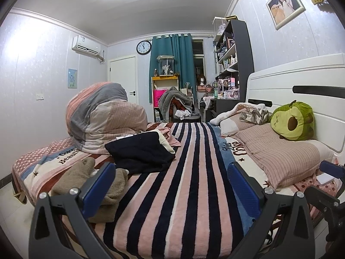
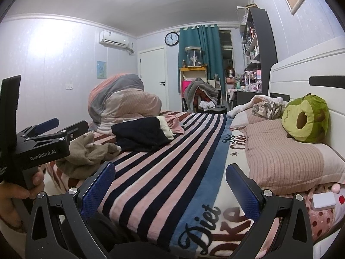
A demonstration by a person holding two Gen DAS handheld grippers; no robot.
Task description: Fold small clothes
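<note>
Bedroom scene; striped blanket (image 1: 183, 183) covered the bed and filled the centre of both views. Left gripper (image 1: 171, 185) hovered low over the stripes, blue-padded fingers (image 1: 98, 185) spread wide, holding nothing; the left finger sat in front of a tan garment (image 1: 73, 179), contact could not be judged. Right gripper (image 2: 170, 185) likewise spread wide and empty above the blanket, touching no cloth.

Clothes pile lay left of centre: dark navy garment (image 1: 140, 151) on top, cream piece (image 1: 167, 142) and pink piece (image 1: 172, 138) behind it, tan garment nearest the lower left edge of the bed.

Legible text: "GenRobot.AI" on the left gripper body (image 2: 43, 149) at left of the right wrist view; "Diet Coke" on the blanket; "Coke" and "Beauti…" at its left border.

Open striped area ran between the pile and the pillow (image 1: 278, 157) at right. Rolled duvet (image 1: 103, 116) stood behind the pile; avocado plush (image 1: 295, 120) leaned on the white headboard (image 1: 297, 86)
</note>
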